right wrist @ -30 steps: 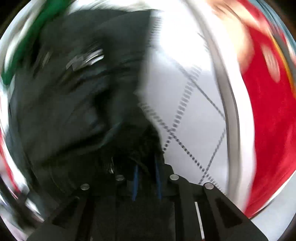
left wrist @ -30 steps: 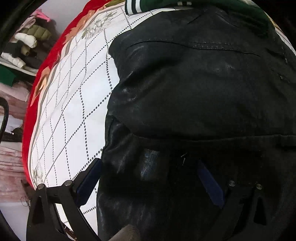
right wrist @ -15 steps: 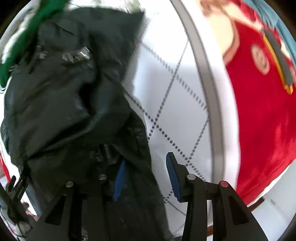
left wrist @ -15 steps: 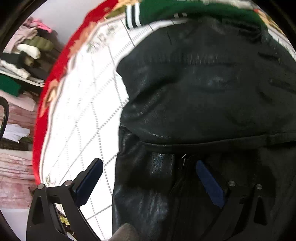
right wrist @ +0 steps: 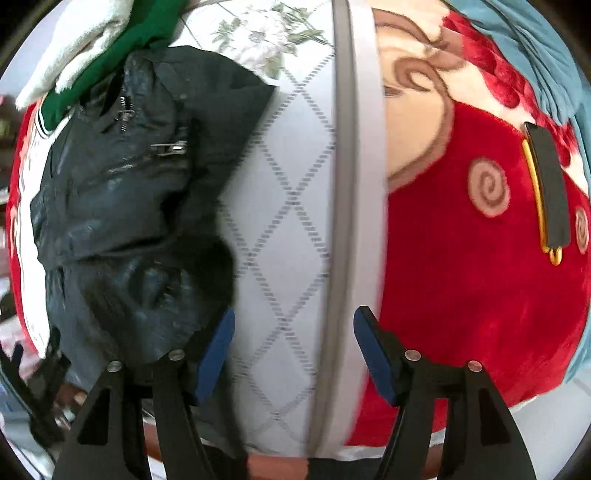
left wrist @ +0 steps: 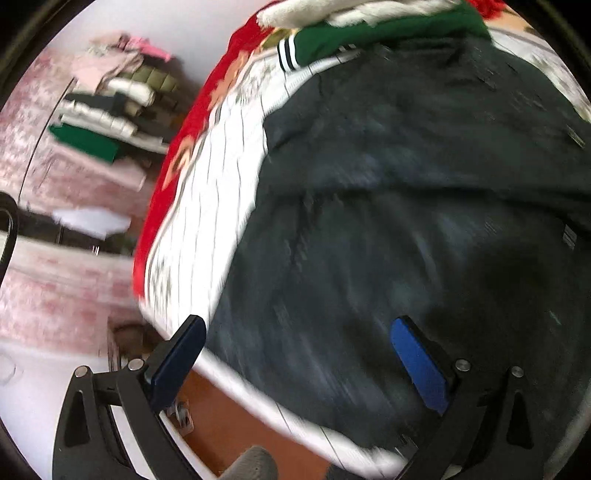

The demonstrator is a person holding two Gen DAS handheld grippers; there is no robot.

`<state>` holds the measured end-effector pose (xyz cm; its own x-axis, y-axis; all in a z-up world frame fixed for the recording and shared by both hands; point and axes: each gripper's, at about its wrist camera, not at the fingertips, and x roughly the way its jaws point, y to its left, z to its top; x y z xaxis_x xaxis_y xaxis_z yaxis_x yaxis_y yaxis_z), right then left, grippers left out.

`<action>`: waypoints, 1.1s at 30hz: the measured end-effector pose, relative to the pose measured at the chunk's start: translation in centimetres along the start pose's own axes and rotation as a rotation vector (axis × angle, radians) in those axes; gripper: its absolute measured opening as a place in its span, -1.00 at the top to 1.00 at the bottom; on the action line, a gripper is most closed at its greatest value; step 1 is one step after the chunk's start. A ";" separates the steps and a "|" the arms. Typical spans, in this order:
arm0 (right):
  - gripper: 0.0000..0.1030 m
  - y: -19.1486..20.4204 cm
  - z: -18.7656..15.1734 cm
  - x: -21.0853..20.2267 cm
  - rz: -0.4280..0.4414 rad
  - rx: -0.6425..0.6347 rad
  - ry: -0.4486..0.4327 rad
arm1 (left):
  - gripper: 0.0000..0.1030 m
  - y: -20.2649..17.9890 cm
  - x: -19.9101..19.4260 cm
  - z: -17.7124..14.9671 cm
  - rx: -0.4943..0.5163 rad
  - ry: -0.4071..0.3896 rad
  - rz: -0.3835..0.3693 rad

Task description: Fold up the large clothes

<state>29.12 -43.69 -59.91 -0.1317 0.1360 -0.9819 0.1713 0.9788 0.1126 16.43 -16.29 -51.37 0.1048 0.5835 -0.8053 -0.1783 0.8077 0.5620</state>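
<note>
A black leather jacket (left wrist: pixel 406 206) lies folded on the white quilted mattress (left wrist: pixel 214 192). It also shows at the left of the right wrist view (right wrist: pixel 122 206), zippers up. My left gripper (left wrist: pixel 299 358) is open and empty, hovering over the jacket's near edge, its fingers apart from it. My right gripper (right wrist: pixel 295 350) is open and empty, above the bare mattress (right wrist: pixel 288 206) just right of the jacket.
A green and white garment (left wrist: pixel 369 29) lies at the jacket's far side, also in the right wrist view (right wrist: pixel 110 48). A red patterned blanket (right wrist: pixel 480 240) covers the bed to the right. Stacked clothes (left wrist: pixel 114 107) sit on a shelf beyond the bed's left edge.
My right gripper opened and let go of the jacket, then drew back to the right. My left gripper stayed open and pulled back and up from the jacket.
</note>
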 end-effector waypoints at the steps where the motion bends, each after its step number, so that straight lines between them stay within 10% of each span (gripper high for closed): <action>1: -0.33 -1.5 0.2 -0.1 0.008 -0.011 0.007 | -1.00 -1.4 -1.5 -1.4 -0.009 0.027 -0.001; 6: -0.33 -6.2 0.3 0.1 -0.017 -0.070 0.021 | -1.00 -9.8 -6.8 -5.9 0.086 0.048 -0.024; 12: -0.33 -12.1 1.9 1.7 -0.035 -0.031 0.080 | -1.00 -20.8 -8.6 -8.5 0.353 -0.091 0.173; 23: -0.33 -15.4 4.9 3.0 -0.002 -0.033 0.085 | -0.96 -19.2 -1.4 -2.6 0.243 -0.019 0.346; 25: -0.33 -14.6 5.8 3.7 0.074 -0.036 0.074 | -0.53 -18.4 -1.1 -1.9 0.216 -0.012 0.301; 27: -0.33 -13.9 6.8 4.2 0.175 -0.034 0.062 | 0.50 -17.7 -1.4 -1.6 0.179 0.012 0.205; 33: -0.38 -11.5 9.5 6.0 0.622 -0.011 -0.004 | 0.84 -15.6 -3.5 -0.5 0.118 -0.008 0.116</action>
<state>35.68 -55.58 -68.57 -0.0064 0.6807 -0.7325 0.2049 0.7179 0.6653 18.35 -30.97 -57.43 0.0981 0.6738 -0.7323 -0.0738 0.7388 0.6699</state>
